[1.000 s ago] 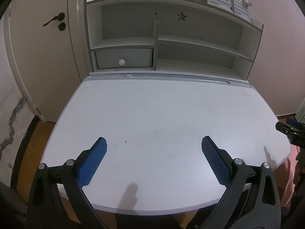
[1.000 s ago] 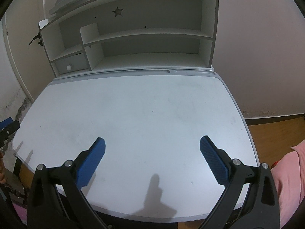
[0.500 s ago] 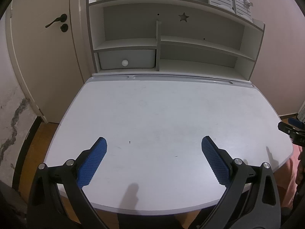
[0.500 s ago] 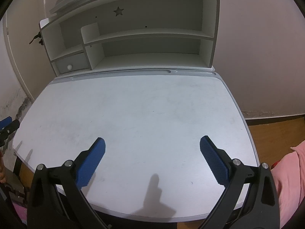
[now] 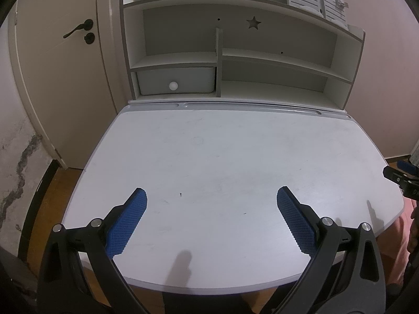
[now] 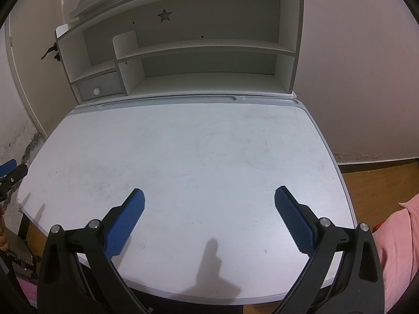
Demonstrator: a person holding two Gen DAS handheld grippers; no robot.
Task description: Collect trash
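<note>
1. The wide white rounded desk top fills the middle of both views and carries no trash; by my judgement collection is either finished or not begun, since no trash and no bin appear in either view.
2. One white hutch with open shelves stands at the upper centre, its shelves bare, with one star cut-out.
3. One grey drawer with a round white knob sits in the left view's upper middle.
4. The left gripper and the right gripper, two in all, hang at the bottom of their frames, blue pads spread wide, grasping nothing.
</note>
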